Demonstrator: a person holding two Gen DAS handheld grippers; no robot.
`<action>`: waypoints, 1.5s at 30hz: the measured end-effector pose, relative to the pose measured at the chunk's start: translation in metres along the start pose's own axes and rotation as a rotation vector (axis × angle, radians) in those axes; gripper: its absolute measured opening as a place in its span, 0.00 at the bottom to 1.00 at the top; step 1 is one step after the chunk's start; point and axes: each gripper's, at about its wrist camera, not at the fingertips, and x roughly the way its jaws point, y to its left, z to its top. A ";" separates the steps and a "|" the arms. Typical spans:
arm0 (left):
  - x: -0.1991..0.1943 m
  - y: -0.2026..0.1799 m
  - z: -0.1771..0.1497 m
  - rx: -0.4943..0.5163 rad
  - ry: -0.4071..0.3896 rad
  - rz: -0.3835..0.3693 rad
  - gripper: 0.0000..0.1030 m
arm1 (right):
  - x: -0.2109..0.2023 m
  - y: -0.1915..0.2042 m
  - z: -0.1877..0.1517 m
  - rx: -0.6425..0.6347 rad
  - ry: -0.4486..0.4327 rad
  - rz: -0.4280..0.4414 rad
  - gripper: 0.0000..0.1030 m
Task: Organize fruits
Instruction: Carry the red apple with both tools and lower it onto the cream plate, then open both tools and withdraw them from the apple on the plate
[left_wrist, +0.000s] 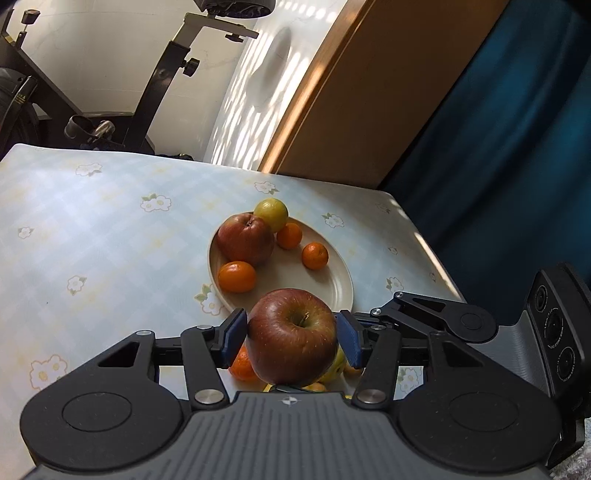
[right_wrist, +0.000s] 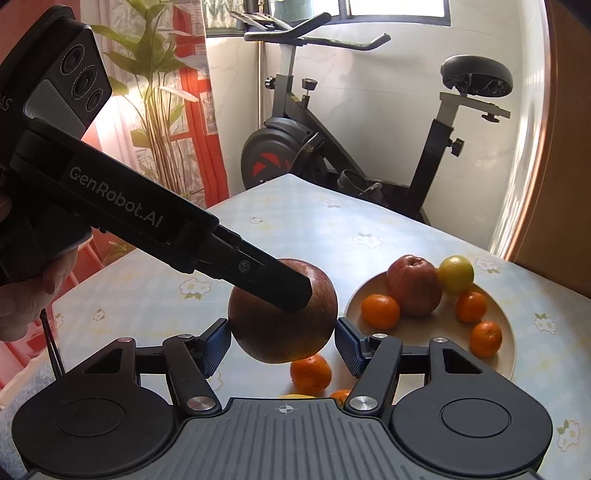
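Both sets of jaws hold 1 big red apple (left_wrist: 291, 336) between their blue pads, left gripper (left_wrist: 291, 334) and right gripper (right_wrist: 282, 341) together, lifted above the table (left_wrist: 92, 221) just short of the plate (left_wrist: 334, 291). If either hand drifts, the apple could twist free and knock the 3 mandarins there.

A plate (right_wrist: 506, 354) on the table (right_wrist: 280, 229) holds an apple (right_wrist: 413, 286) and oranges (right_wrist: 380, 311); another apple (right_wrist: 284, 332) hangs above loose fruit (right_wrist: 310, 373) beside it.
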 end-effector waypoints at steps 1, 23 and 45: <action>0.005 -0.004 0.006 0.010 0.000 -0.002 0.55 | -0.001 -0.008 0.001 0.000 -0.004 -0.010 0.56; 0.145 -0.019 0.065 0.048 0.146 0.038 0.56 | 0.065 -0.142 -0.022 0.060 0.056 -0.035 0.57; 0.148 -0.013 0.065 0.038 0.138 0.058 0.54 | 0.086 -0.147 -0.025 0.029 0.090 -0.074 0.57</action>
